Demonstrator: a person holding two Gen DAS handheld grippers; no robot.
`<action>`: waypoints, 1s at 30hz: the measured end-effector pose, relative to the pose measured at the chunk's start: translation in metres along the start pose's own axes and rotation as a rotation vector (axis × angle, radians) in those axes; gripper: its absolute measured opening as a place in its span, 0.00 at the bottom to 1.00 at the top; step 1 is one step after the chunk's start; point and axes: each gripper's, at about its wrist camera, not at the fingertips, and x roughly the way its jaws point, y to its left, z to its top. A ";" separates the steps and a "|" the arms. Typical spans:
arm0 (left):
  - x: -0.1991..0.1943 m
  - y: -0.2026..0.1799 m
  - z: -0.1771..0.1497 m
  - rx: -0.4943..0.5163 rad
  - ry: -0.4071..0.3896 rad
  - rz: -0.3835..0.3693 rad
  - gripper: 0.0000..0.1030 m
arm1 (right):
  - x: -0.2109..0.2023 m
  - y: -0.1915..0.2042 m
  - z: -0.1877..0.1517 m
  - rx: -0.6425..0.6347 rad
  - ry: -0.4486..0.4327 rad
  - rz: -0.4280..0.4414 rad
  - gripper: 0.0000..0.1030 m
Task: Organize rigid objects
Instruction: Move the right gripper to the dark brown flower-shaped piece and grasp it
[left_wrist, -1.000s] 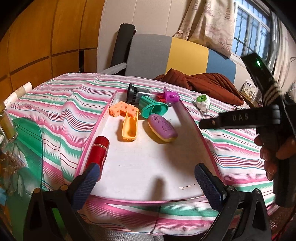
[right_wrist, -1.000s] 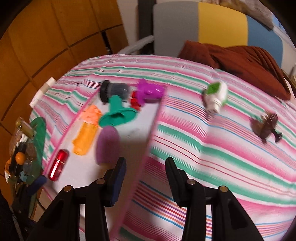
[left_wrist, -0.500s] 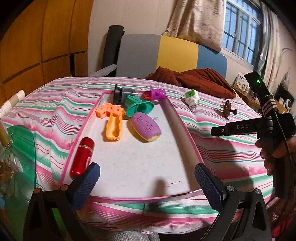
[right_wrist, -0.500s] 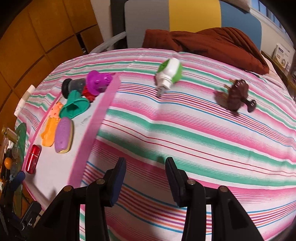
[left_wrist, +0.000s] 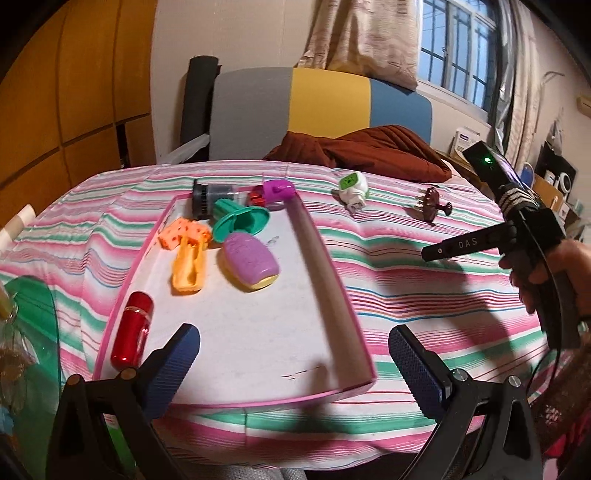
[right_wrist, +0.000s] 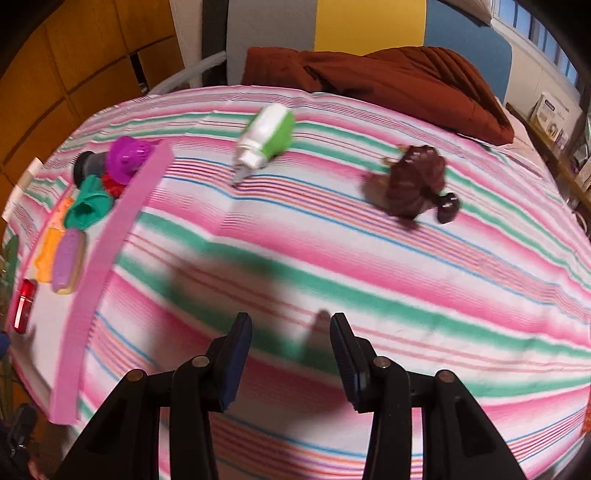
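In the left wrist view, the left gripper (left_wrist: 293, 360) hangs at the bottom of the frame with its blue pads spread wide and nothing between them, over the near end of a shallow pink-rimmed white tray (left_wrist: 334, 291) on a pink, green and white striped cloth (left_wrist: 424, 295). In the tray lie a red metallic cylinder (left_wrist: 132, 328) at lower left, an orange plastic piece (left_wrist: 187, 264), a purple oval case (left_wrist: 251, 261) and a teal funnel-shaped piece (left_wrist: 240, 221). In the right wrist view, the right gripper (right_wrist: 291, 363) is partly open and empty above bare cloth; a white-and-green plastic plug-in device (right_wrist: 266, 136) and a dark brown plastic claw clip (right_wrist: 415, 182) lie in the upper half of the frame, outside the tray.
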 end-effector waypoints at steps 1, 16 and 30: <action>0.001 -0.003 0.001 0.008 0.002 -0.004 1.00 | 0.001 -0.007 0.001 -0.001 0.007 -0.006 0.43; 0.009 -0.043 0.011 0.097 0.011 -0.045 1.00 | -0.005 -0.137 0.037 0.319 -0.164 0.022 0.56; 0.027 -0.066 0.021 0.106 0.032 -0.069 1.00 | 0.014 -0.134 0.050 0.284 -0.146 0.084 0.21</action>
